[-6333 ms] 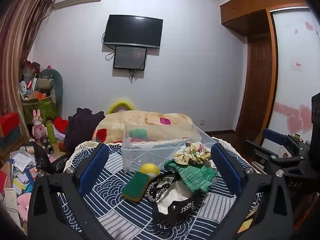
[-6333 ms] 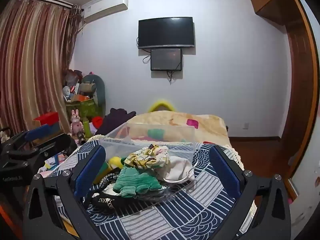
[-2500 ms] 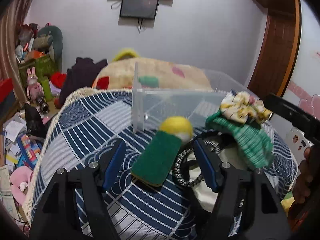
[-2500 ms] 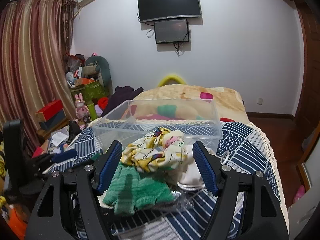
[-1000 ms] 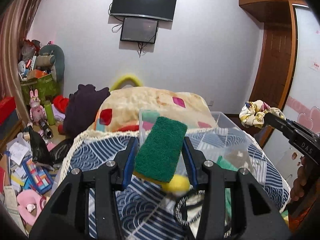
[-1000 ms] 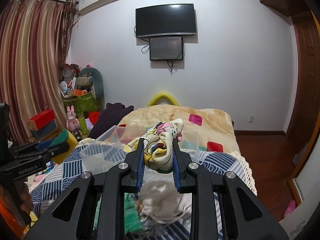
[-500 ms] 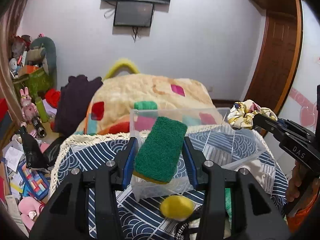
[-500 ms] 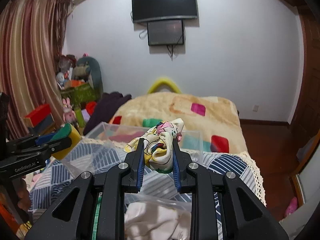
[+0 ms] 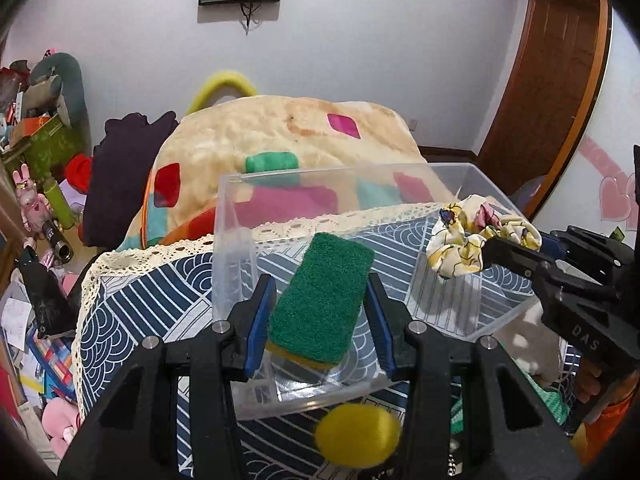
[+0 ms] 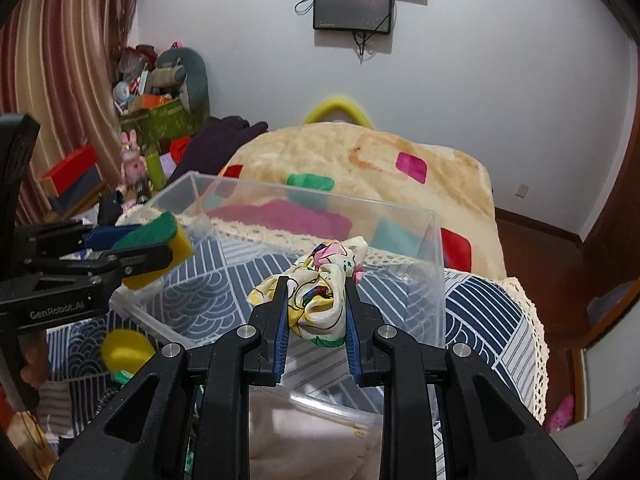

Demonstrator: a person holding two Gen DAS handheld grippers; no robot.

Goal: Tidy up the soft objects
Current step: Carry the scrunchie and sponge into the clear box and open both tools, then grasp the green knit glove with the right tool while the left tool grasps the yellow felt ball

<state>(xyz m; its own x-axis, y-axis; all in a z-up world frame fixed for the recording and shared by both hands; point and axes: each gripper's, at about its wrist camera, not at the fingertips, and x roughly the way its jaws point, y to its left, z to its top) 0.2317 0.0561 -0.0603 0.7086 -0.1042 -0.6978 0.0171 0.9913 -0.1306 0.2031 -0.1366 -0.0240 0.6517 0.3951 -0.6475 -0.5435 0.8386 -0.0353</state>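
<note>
Left wrist view: the left gripper (image 9: 322,300) has its fingers (image 9: 260,312) closed against both long sides of a green scouring sponge (image 9: 322,294) (a yellow layer shows along its lower edge), holding it above the near left part of a clear plastic bin (image 9: 232,216). The bin stands on a table covered by a blue wave-patterned cloth (image 9: 132,312) with a lace border. A yellow ball (image 9: 358,436) lies on the cloth just outside the bin's near wall. At right, the right gripper (image 9: 508,246) pinches a floral scrunchie (image 9: 464,236) over the bin's right side.

Right wrist view: the right gripper (image 10: 314,304) has its fingers (image 10: 282,316) narrowly spaced and clamped on the floral scrunchie (image 10: 324,292), which hangs over the bin (image 10: 436,280) interior. At left, the left gripper (image 10: 160,240) grips the sponge (image 10: 160,236) above the bin's left edge. The yellow ball (image 10: 124,350) rests on the cloth (image 10: 480,312) beside the bin. A patchwork blanket (image 10: 360,164) lies beyond.
</note>
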